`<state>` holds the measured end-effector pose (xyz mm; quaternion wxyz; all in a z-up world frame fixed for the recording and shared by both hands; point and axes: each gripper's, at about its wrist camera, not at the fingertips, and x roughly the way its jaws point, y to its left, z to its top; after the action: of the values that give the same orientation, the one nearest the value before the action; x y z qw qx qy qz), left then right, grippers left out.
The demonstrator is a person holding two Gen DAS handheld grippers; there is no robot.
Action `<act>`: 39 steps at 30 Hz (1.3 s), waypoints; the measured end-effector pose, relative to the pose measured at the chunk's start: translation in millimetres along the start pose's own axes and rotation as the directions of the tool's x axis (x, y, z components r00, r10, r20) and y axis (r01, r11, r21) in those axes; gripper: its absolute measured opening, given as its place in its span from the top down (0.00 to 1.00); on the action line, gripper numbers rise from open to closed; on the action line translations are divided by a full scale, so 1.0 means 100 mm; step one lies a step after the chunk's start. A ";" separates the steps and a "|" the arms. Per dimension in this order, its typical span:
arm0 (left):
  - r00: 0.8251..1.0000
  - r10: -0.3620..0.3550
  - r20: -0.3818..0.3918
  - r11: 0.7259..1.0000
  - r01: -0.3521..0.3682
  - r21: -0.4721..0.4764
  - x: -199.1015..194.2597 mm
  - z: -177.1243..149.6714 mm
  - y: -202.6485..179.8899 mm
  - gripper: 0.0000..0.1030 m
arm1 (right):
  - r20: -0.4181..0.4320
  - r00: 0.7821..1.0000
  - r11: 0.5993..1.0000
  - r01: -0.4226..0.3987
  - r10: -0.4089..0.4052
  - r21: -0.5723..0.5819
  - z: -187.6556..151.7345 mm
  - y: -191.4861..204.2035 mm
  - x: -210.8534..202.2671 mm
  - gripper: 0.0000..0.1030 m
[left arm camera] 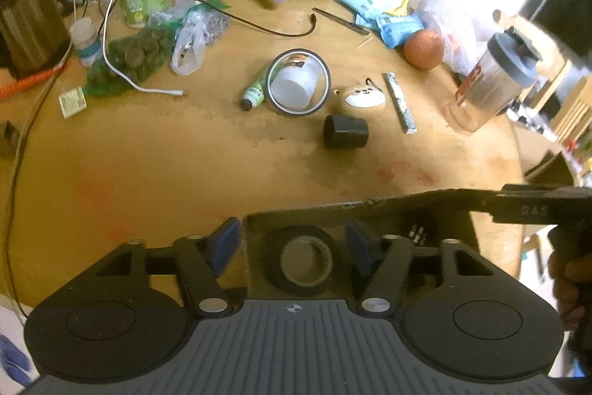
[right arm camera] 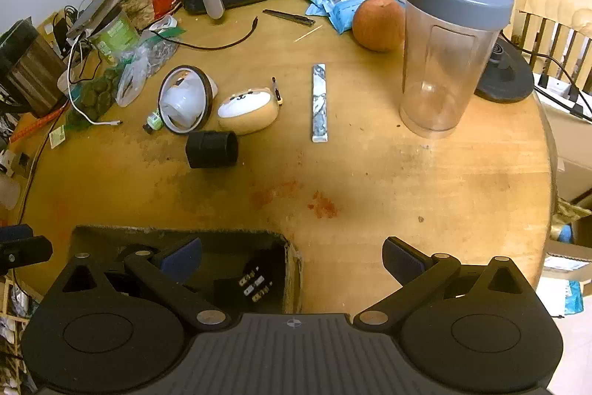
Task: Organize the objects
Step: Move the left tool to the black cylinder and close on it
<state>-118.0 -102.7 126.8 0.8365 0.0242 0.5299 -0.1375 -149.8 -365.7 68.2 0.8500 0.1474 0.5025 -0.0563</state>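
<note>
The left gripper (left arm camera: 292, 247) hangs with its jaws apart over a dark open box (left arm camera: 370, 206) at the near edge of the round wooden table (left arm camera: 185, 165); a roll of black tape (left arm camera: 304, 260) lies flat on the box floor between the blue pads, and neither pad touches it. The right gripper (right arm camera: 292, 260) also stands wide open and holds nothing, its left finger over the same box (right arm camera: 174, 232), its right finger over bare tabletop. Ahead of both tools, well apart from the box, lie a black cylinder (left arm camera: 346, 132) on its side, a dog-faced pouch (right arm camera: 248, 111), a wrapped stick (right arm camera: 319, 102), a taped white cup (left arm camera: 298, 82), and a small green bottle (left arm camera: 253, 95). A clear shaker bottle (right arm camera: 444, 39) stands upright ahead of the right gripper, with an orange (right arm camera: 377, 23) just beside it.
</note>
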 end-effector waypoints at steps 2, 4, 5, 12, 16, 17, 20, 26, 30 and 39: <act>1.000 0.027 -0.011 0.999 -0.027 0.037 0.02 0.07 -0.04 0.20 | -0.004 1.000 1.000 0.001 -0.001 0.013 0.05 -0.02 0.02 0.00; 0.999 0.035 -0.015 0.996 -0.034 0.078 0.04 0.13 -0.08 0.20 | -0.014 1.000 0.999 0.005 -0.004 0.032 0.10 -0.05 0.05 0.00; 0.999 0.037 -0.018 0.995 -0.035 0.090 0.05 0.16 -0.09 0.20 | -0.021 1.000 0.999 0.013 -0.012 0.039 0.13 -0.07 0.06 0.00; 0.998 -0.062 -0.022 0.989 0.064 0.129 0.08 0.31 -0.14 0.16 | -0.045 0.997 0.995 0.063 -0.060 0.072 0.28 -0.18 0.16 0.00; 0.995 -0.098 -0.028 0.983 0.102 0.152 0.11 0.37 -0.17 0.14 | -0.063 0.996 0.993 0.068 -0.062 0.095 0.33 -0.23 0.21 0.00; 0.995 -0.091 -0.037 0.982 0.096 0.165 0.13 0.39 -0.19 0.14 | -0.066 0.996 0.993 0.066 -0.059 0.100 0.33 -0.23 0.22 0.00; 0.996 -0.060 -0.072 0.973 0.075 0.219 0.24 0.41 -0.23 0.14 | -0.078 0.995 0.992 0.066 -0.058 0.112 0.33 -0.24 0.25 0.00; 0.994 -0.067 -0.089 0.969 0.086 0.231 0.34 0.47 -0.18 0.14 | -0.088 0.995 0.990 0.066 -0.055 0.122 0.35 -0.22 0.28 0.00; 0.997 -0.023 -0.079 0.967 0.042 0.251 0.42 0.53 -0.15 0.14 | -0.091 0.994 0.988 0.076 -0.064 0.138 0.35 -0.23 0.29 0.00; 0.996 -0.051 -0.068 0.961 0.068 0.268 0.56 0.70 -0.08 0.14 | -0.098 0.992 0.978 0.101 -0.084 0.183 0.32 -0.29 0.27 0.00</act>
<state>-36.5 -135.0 108.0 0.8045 0.1261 0.5317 -0.2326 -117.3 -401.6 53.4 0.8053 0.2057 0.5391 -0.1363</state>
